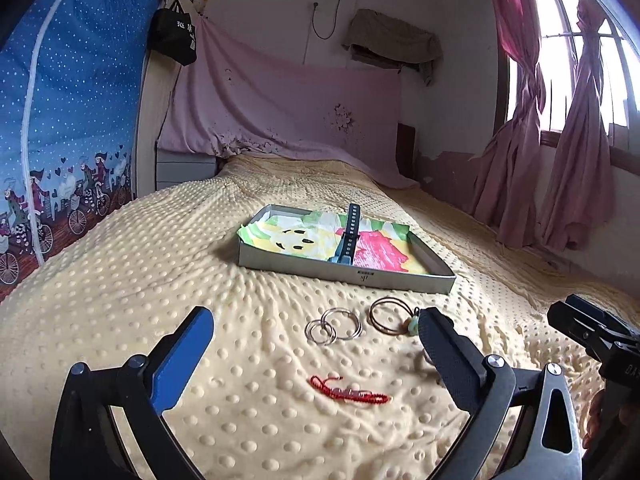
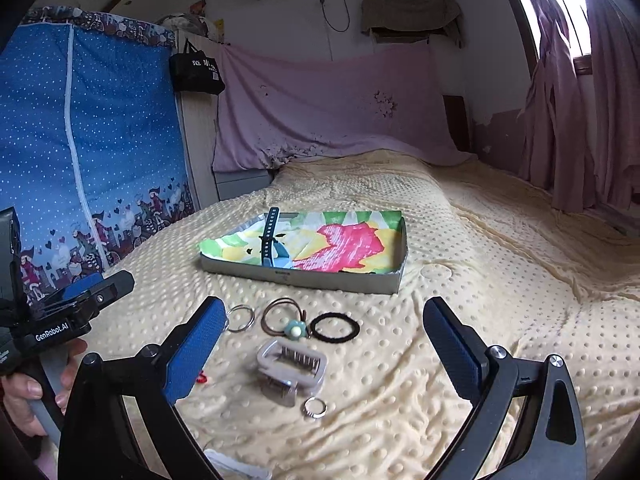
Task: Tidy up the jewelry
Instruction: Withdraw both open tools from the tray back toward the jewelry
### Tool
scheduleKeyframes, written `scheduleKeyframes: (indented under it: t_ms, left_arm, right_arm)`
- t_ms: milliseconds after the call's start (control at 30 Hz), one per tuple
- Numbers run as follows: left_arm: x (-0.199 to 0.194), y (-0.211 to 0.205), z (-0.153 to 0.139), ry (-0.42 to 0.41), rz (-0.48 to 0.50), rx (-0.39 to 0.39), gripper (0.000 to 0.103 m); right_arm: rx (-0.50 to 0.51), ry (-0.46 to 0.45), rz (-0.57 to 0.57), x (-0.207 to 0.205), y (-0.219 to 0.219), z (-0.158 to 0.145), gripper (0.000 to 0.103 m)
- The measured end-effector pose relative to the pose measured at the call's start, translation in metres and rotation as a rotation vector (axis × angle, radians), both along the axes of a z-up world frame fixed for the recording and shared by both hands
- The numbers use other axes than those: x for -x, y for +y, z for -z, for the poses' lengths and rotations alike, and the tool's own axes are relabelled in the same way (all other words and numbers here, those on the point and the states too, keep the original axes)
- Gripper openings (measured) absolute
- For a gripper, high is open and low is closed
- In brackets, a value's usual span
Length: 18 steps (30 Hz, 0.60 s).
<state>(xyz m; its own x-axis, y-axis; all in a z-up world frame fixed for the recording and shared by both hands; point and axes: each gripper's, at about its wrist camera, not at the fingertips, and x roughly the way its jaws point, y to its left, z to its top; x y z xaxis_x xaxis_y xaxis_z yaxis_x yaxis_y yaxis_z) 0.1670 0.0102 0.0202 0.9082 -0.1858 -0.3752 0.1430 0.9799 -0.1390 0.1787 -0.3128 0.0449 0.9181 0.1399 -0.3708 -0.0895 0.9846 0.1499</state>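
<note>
1. The jewelry lies loose on the bed [image 2: 460,240], near side of the tray [image 2: 304,276]; a watch strap [image 2: 267,240] is already inside.
2. Your right gripper [image 2: 320,344] hovers over the hair claw clip [image 2: 290,368], jaws apart and empty.
3. Your left gripper [image 1: 316,356], jaws also apart, frames the red bead string [image 1: 348,390]; pinch it mid-length, low against the blanket.

A wide stretch of bumpy cream bedspread [image 2: 460,312] lies bare to the right of a shallow grey cardboard tray [image 2: 304,278], giving open passage there. Between the tray and the camera, small items crowd the blanket: linked silver rings [image 1: 333,325], a brown hair tie with a green flower charm [image 2: 286,322], a black elastic loop [image 2: 334,328], a pale grey claw clip [image 2: 291,368], a small silver ring [image 2: 314,407] and a red beaded string [image 1: 348,391]. A dark blue watch strap [image 2: 269,238] stands up from the tray, possibly leaning on its far wall.
</note>
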Motion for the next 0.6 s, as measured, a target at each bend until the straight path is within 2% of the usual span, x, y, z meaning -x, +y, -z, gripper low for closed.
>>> scheduleKeyframes:
  t_ms: [300,600]
  left_arm:
    - [0.029,0.004,0.021,0.01,0.011,0.007,0.103]
    - [0.02,0.006,0.041,0.095,0.044,0.0,0.103]
  right_arm:
    - [-0.01,0.035,0.003,0.036,0.009,0.019,0.097]
    - [-0.016,0.088,0.006,0.049,0.022,0.042,0.097]
